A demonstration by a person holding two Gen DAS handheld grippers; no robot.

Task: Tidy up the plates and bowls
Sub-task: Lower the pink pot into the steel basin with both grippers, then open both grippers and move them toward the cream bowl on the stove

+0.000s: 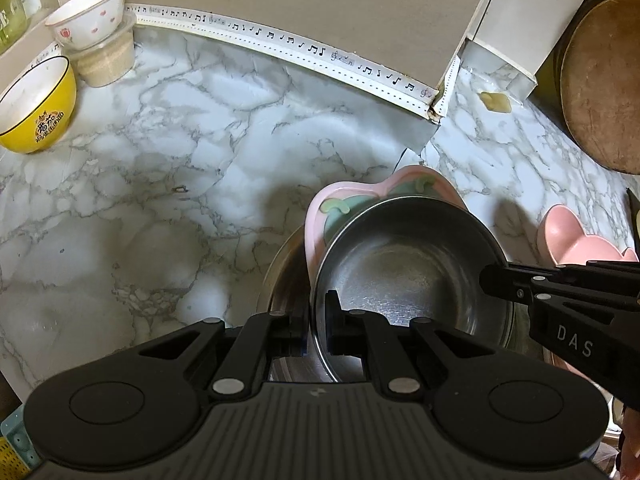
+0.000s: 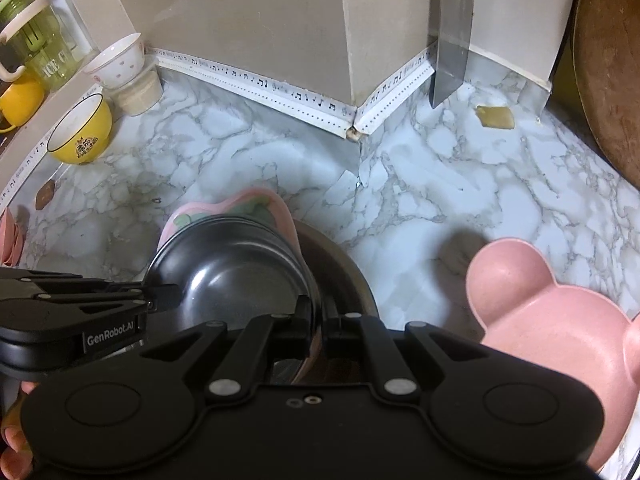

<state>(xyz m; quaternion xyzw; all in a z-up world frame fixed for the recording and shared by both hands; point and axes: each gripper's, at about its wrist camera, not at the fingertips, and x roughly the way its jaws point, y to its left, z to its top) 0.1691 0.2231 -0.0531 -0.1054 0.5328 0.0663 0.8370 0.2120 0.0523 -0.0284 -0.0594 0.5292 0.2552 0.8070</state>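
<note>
Nearest me, my left gripper (image 1: 316, 322) is clenched on the near-left rim of one steel bowl (image 1: 404, 276), and my right gripper (image 2: 320, 320) is clenched on its opposite rim. The bowl sits over one pink heart-shaped plate (image 1: 320, 208) and one wider steel basin (image 2: 344, 276) on the marble counter (image 1: 180, 160). Just right lies one pink bear-eared dish (image 2: 552, 312). Far left I count two more bowls: one yellow bowl (image 1: 40, 108) and one white bowl (image 1: 88, 12) atop one plastic tub (image 1: 108, 60).
</note>
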